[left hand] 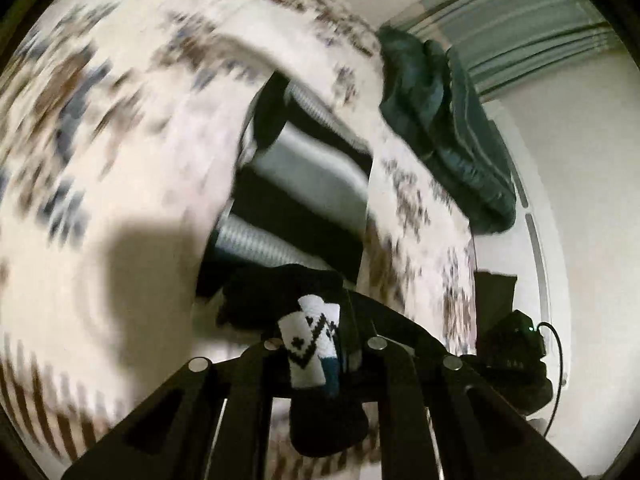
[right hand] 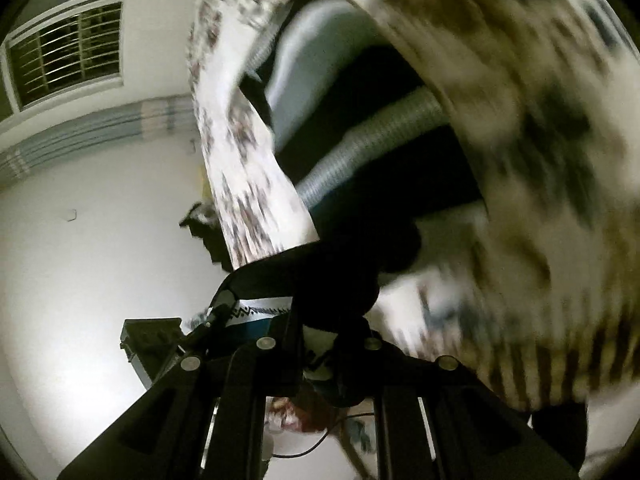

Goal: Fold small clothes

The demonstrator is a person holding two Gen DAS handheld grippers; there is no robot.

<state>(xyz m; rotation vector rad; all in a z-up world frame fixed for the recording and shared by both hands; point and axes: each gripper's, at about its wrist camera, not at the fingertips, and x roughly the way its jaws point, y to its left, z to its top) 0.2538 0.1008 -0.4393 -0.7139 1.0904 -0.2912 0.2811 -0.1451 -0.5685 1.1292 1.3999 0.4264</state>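
Blurred patterned white bedspread (left hand: 100, 200); on it, striped black-grey garment (left hand: 304, 184), dark green clothes (left hand: 448, 128).

Patterned cloth (left hand: 120, 128) smeared by blur — its print unreadable

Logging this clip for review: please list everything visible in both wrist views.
Black sock with white zigzag-patterned cuff and teal band: one, gripped at both grippers; cuff end at the left.
Patterned cream cloth with brown and blue motifs: one, blurred, fills most of both views.
Black and grey striped garments with ribbed grey bands: count unclear, lying on the patterned cloth.
Dark green folded garment: one, at the cloth's far edge.
Barred window: one, upper left of the right wrist view.
Left gripper: black, shut on the sock.
Right gripper: black, shut on the sock's dark part.
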